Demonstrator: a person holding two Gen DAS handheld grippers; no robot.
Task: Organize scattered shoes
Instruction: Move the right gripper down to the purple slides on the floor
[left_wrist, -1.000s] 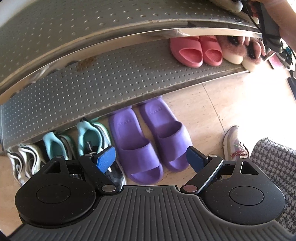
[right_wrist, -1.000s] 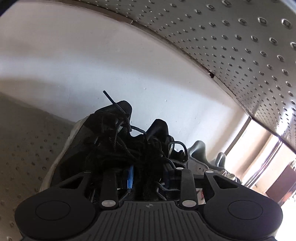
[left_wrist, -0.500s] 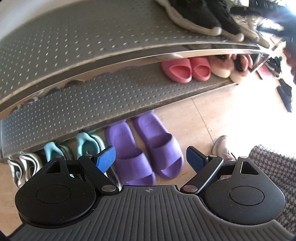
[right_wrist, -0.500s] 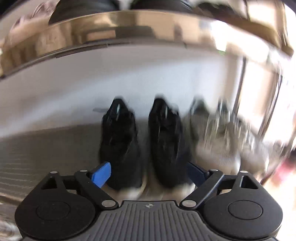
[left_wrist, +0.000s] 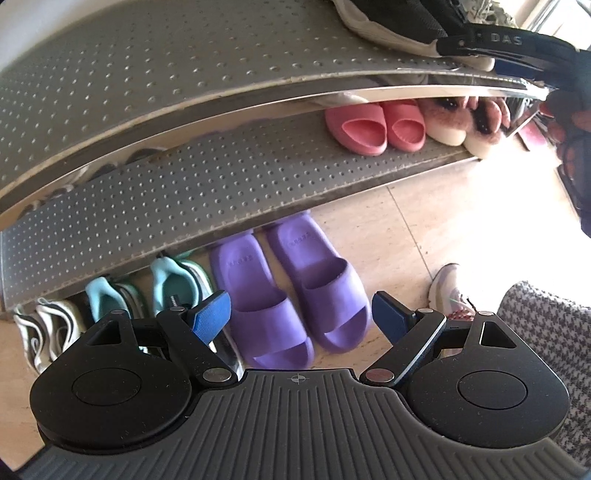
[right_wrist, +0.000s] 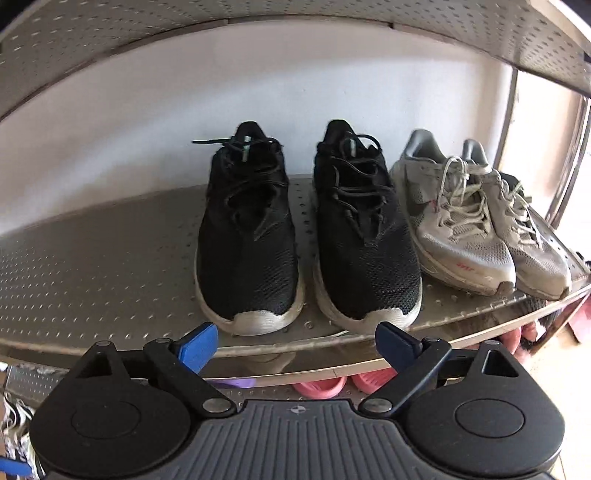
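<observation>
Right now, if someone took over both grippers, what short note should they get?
Right gripper: open, empty, in front of the black sneakers, which stand paired on the upper shelf beside the grey sneakers.
Left gripper: open, empty, above the purple slides on the floor.
Done: pink slides and fluffy slippers sit on the lower shelf; teal sneakers are under it.
Left: purple slides and a lone light sneaker on the floor likely need shelving.
</observation>
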